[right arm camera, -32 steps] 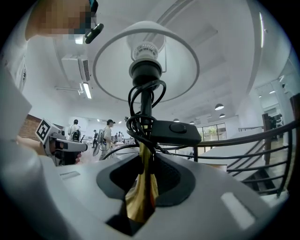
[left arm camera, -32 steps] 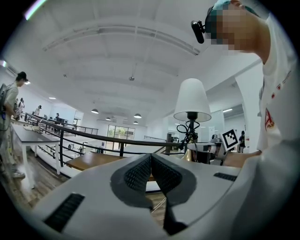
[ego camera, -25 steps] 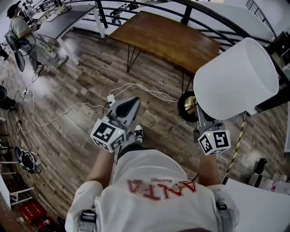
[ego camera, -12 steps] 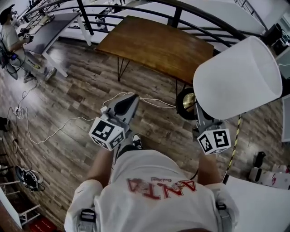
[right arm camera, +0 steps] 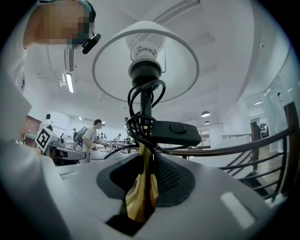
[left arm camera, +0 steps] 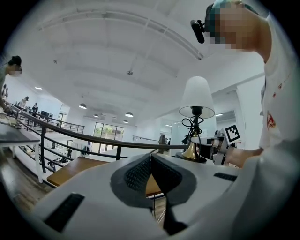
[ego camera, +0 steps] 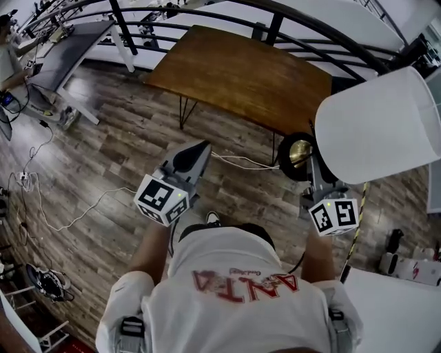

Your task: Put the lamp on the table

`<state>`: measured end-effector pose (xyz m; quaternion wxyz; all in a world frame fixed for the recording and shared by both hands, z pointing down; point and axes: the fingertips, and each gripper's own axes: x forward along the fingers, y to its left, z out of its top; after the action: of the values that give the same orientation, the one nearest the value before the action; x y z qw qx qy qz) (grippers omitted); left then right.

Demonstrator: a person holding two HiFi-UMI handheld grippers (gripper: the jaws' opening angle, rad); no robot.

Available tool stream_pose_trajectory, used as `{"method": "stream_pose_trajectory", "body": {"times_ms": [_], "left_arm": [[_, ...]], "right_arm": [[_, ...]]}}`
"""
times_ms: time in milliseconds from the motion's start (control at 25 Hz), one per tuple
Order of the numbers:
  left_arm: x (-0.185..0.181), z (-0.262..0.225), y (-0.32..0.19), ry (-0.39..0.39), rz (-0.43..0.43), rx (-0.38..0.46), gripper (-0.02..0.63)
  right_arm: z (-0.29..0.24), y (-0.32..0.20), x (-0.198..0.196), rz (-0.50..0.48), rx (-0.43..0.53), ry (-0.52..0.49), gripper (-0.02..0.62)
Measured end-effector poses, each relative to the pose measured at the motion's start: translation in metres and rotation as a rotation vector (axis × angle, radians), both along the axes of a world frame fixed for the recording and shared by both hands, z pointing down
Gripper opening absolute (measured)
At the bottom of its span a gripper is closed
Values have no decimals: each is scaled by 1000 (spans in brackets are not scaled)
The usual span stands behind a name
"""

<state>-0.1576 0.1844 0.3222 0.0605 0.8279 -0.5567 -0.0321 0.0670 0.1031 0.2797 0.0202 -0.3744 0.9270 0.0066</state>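
My right gripper (right arm camera: 143, 173) is pinching the thin gold stem of the table lamp (ego camera: 379, 124), low down near its round base. I think holding it low keeps the big white shade up high, away from my arms. The lamp's black cord (right arm camera: 140, 101) is wound round the stem with its switch (right arm camera: 176, 133), so nothing hangs down to trip on. The lamp is up in the air at my 2 o'clock, just off the near right corner of the wooden tabletop (ego camera: 241, 69), and not on it yet.

My left gripper (left arm camera: 151, 161) is pressed together with nothing in it. It points to 12 o'clock, out of the lamp's way.

The tabletop is bare, so there is room. A white cable (ego camera: 241, 162) lies on the floor (ego camera: 103, 138) between me and the tabletop. I could step on it. A black railing (ego camera: 296, 15) runs behind the tabletop at 12 o'clock, and the wide shade could bump it.
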Motion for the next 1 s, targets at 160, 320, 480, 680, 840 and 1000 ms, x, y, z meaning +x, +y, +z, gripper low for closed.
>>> {"method": "stream_pose_trajectory", "body": {"times_ms": [160,320,480,680,840,1000], "left_arm": [[-16,7,-18,5,25,-8,9],[-24,13,-39,11,36,-25,9],[-28,16,-65,11,45,-39,9],[-32,25,-107,7,44,-58,9],[-30,23,-150,2,49,-54,9],[-33,27,-212,5,52,-49,9]], "right_arm": [[8,-18,-17,24,-12,3,95],[17,-38,-27,25,-41,8,95],[23,-63,-34,27,-52,17,95],[34,-106,-39,22,-65,10,95],[35,-148,-39,30,-52,18,95],[41,-208,-45,26,-48,30,95]]}}
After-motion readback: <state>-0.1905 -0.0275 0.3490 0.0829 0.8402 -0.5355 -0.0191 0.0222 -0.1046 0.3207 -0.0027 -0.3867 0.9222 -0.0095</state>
